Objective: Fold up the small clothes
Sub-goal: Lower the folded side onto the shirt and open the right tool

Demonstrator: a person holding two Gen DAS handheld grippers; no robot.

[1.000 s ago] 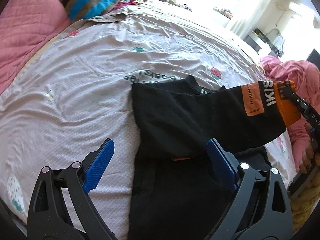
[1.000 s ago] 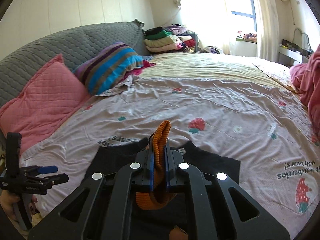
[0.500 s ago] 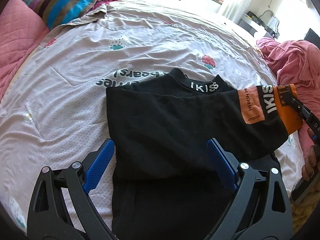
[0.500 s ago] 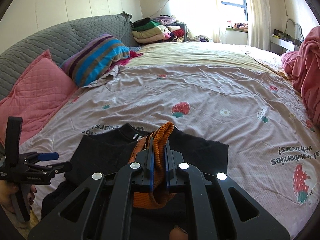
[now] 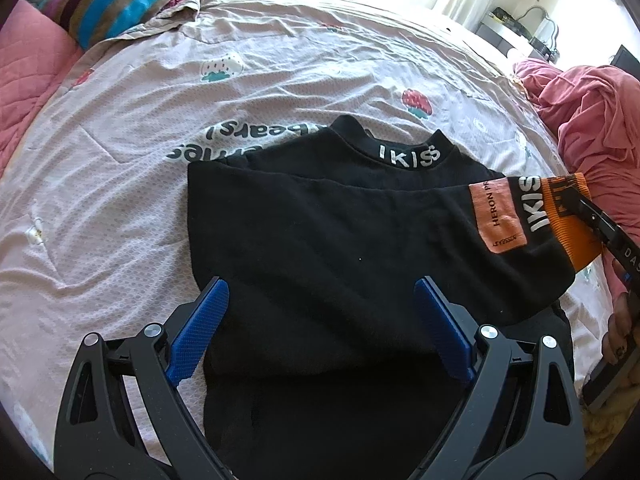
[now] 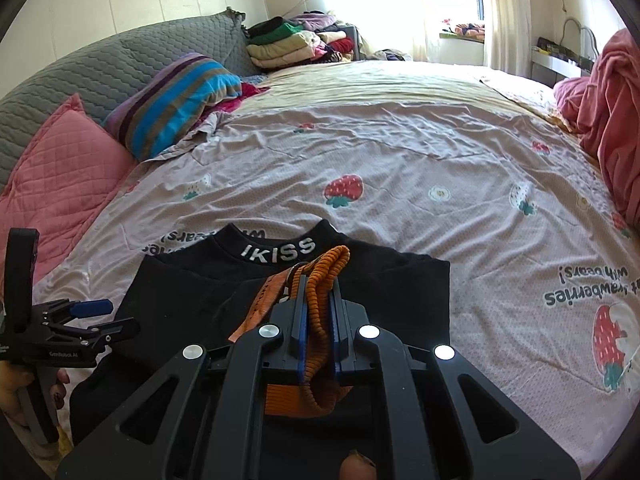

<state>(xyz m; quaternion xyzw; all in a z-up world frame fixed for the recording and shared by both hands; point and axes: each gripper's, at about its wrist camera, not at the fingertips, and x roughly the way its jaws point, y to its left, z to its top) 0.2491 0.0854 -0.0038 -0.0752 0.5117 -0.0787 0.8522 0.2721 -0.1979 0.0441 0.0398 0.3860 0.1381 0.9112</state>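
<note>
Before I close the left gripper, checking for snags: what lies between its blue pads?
Only the black shirt, lying flat under the open left gripper, with bedsheet at the left pad; left wrist view.

Top (image 5: 320, 240): black; white lettering on collar; orange ribbed cuff (image 6: 320, 312); orange patch w/ black text on sleeve. Bedsheet (image 6: 400, 168): pale pink-lilac, red strawberry print, black lettering. Pillows: pink quilted (image 6: 60, 168); striped blue/purple/brown (image 6: 180, 96). Headboard (image 6: 120, 56): grey quilted. Blanket (image 5: 592, 120): pink. Gripper pads (image 5: 200, 328): blue, frames black.
</note>
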